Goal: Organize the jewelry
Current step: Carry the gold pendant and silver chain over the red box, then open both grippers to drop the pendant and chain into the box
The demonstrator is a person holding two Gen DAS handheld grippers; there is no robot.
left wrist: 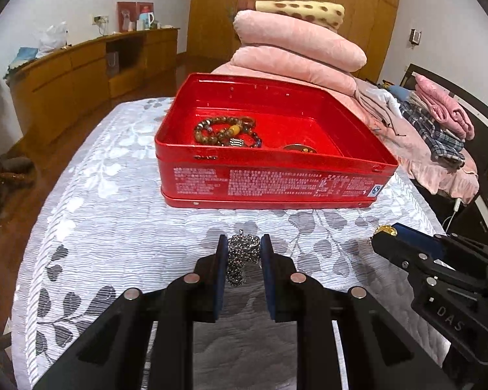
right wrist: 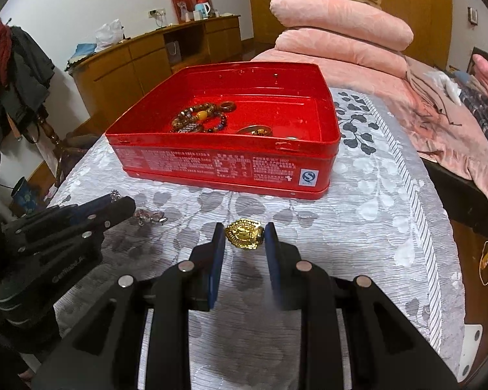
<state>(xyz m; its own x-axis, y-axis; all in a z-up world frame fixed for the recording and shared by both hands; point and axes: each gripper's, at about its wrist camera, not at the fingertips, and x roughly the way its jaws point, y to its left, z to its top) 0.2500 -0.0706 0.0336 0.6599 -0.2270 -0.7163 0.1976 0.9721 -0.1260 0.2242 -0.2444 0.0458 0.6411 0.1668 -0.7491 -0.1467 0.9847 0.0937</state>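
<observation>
Two pieces are in hand at once. At the lower centre of the left wrist view, the left gripper [left wrist: 244, 247] has its blue-padded fingers [left wrist: 223, 260] narrowed on a bunched silver ball-bead chain [left wrist: 242, 253], part of which hangs below them over the white leaf-patterned bed cover [left wrist: 114, 195]. At the lower centre of the right wrist view, the right gripper [right wrist: 245, 239] pinches a gold oval-faced ring [right wrist: 244, 234] between its pads, just above the cover.

Straight ahead in both views, filling the middle of the frame, sits the open red rectangular metal tin [right wrist: 224, 165]. On its floor, toward the left, lie brown beaded bracelets [right wrist: 195, 118], with a brown ring [right wrist: 227, 106] beside them and a gold-toned bangle [right wrist: 255, 130] nearer the front wall.

A small clear-stoned trinket [right wrist: 151, 217] rests on the cover at the left of the right wrist view, beside the left gripper; it may be a pair of earrings, though the blur leaves that unsure.

Picking up looks finished for these two items; the carry is next. Each gripper needs to rise over the tin's front wall and loosen above a bare patch of floor, with the chain's dangling tail lifted high enough to avoid snagging the rim. The trinket remains to be gathered.
</observation>
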